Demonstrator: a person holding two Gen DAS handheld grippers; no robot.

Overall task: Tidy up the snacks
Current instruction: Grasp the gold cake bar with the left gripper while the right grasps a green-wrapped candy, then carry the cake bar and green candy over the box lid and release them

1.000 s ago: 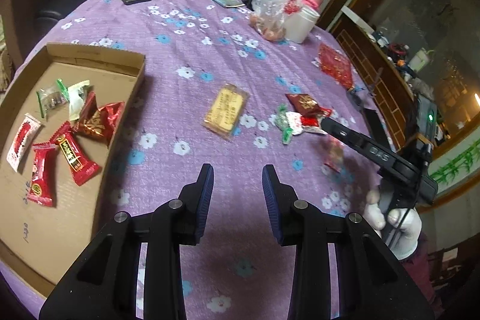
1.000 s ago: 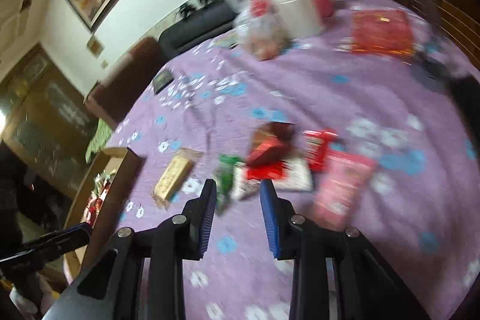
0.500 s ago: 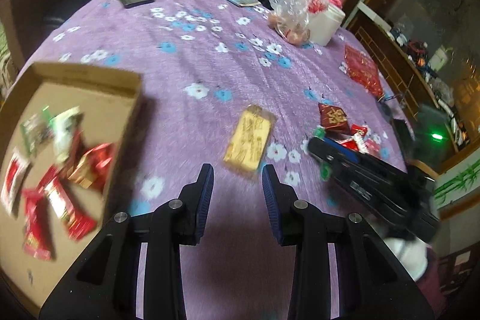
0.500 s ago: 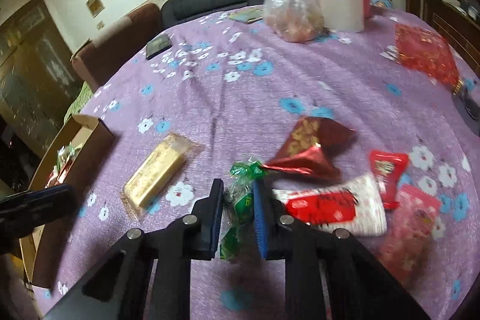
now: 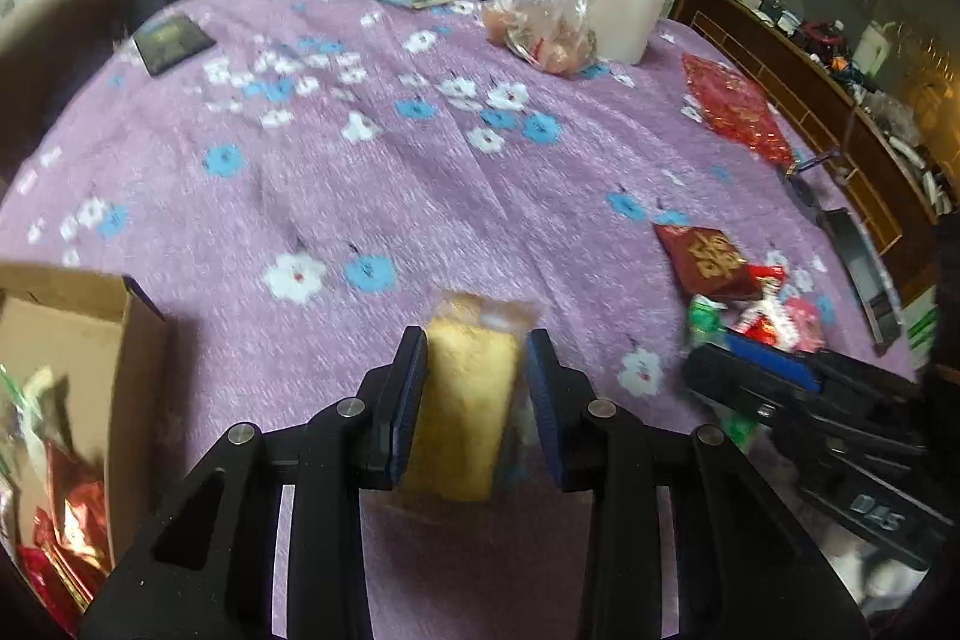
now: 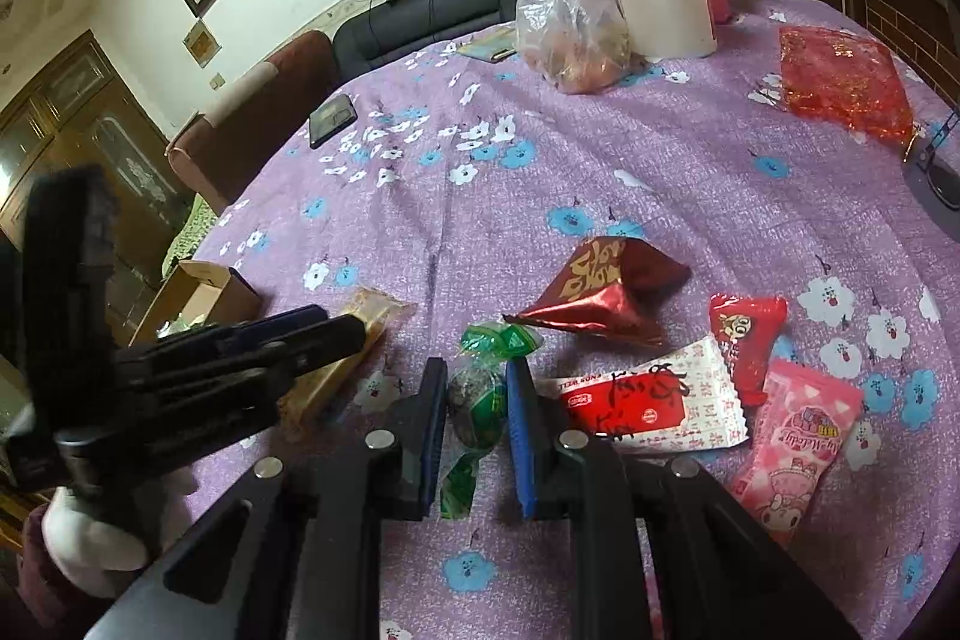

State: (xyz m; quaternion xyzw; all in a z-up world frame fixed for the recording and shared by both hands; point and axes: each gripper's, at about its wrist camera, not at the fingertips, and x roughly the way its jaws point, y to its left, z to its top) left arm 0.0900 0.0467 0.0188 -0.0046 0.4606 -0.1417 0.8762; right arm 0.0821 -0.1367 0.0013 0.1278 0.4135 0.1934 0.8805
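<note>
At the left edge of the left wrist view the cardboard box (image 5: 72, 334) is cut off and its snacks (image 5: 60, 520) smear into blur, while the yellow packet's (image 5: 462, 400) print is unreadable.

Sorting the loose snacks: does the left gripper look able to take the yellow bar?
Probably yes: the yellow bar already lies between the opening left gripper fingers, nothing blocking it.

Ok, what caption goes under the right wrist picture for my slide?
Right hand-held gripper shut on a green candy, other snacks scattered on the purple flowered tablecloth.
</note>
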